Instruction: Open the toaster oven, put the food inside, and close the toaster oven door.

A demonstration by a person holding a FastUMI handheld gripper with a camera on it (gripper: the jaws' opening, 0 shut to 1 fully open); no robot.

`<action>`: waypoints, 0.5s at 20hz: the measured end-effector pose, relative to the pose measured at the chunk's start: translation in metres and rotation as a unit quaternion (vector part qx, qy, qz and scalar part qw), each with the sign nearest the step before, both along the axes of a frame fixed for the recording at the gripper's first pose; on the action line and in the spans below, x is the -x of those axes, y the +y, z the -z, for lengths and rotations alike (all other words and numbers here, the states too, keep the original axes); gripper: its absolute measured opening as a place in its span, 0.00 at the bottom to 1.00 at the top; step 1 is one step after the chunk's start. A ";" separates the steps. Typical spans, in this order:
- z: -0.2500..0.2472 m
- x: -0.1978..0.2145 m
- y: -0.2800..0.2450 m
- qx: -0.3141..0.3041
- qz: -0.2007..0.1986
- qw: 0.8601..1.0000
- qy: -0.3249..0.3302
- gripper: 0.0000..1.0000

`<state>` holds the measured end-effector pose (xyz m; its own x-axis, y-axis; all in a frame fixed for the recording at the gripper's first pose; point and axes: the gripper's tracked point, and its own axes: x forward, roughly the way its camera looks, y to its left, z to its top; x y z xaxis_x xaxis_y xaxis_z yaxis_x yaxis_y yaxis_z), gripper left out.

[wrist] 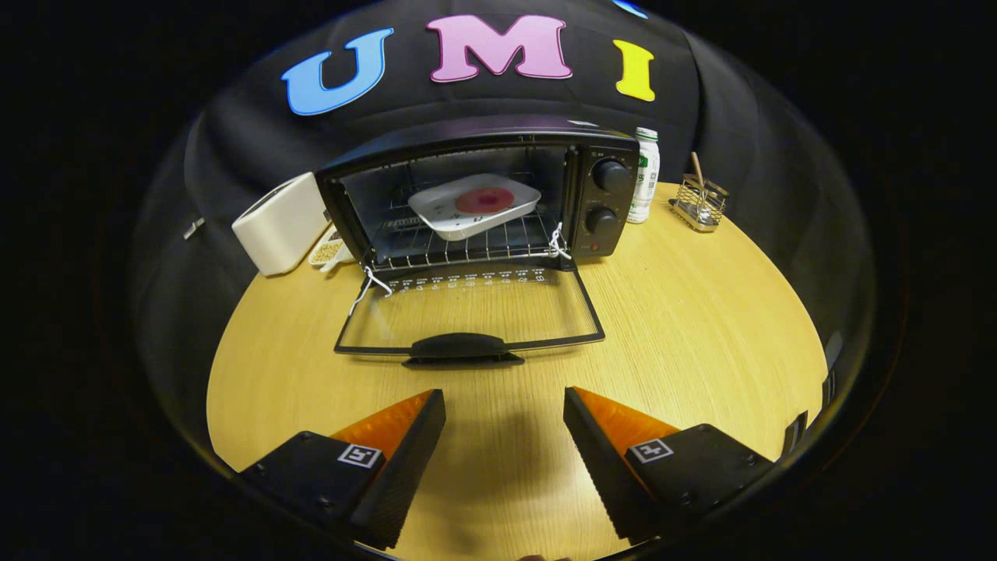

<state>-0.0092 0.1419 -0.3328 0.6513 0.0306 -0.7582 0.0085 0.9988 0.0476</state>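
Observation:
A black toaster oven [600, 199] stands at the back of the wooden table [701, 335]. Its glass door [467, 312] lies flat on the table, hinged open toward me, with its black handle [458, 347] nearest the fingers. Inside, on the wire rack [459, 249], rests a white plate [473, 204] with a round red piece of food [484, 200] on it. My gripper [505, 405] is open, with nothing between its fingers. It hovers over the table a short way in front of the door handle, roughly in line with it.
A white toaster-like box [282, 222] stands left of the oven, with a small dish of grains [327, 251] beside it. Right of the oven are a white bottle [645, 173] and a wire holder with a stick [699, 201]. Bare tabletop lies right of the door.

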 end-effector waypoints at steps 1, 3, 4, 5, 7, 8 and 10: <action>0.006 -0.001 0.001 0.005 -0.007 1.000 0.006 0.99; 0.017 -0.002 0.006 0.010 -0.011 1.000 0.015 0.99; 0.023 -0.005 0.010 0.009 -0.013 1.000 0.020 0.99; 0.028 -0.007 0.013 0.010 -0.014 1.000 0.025 0.99; 0.043 -0.008 0.016 0.014 -0.010 0.999 0.043 0.99; 0.049 -0.009 0.019 0.012 -0.007 0.998 0.053 0.99; 0.055 -0.013 0.023 0.009 -0.006 0.998 0.057 0.99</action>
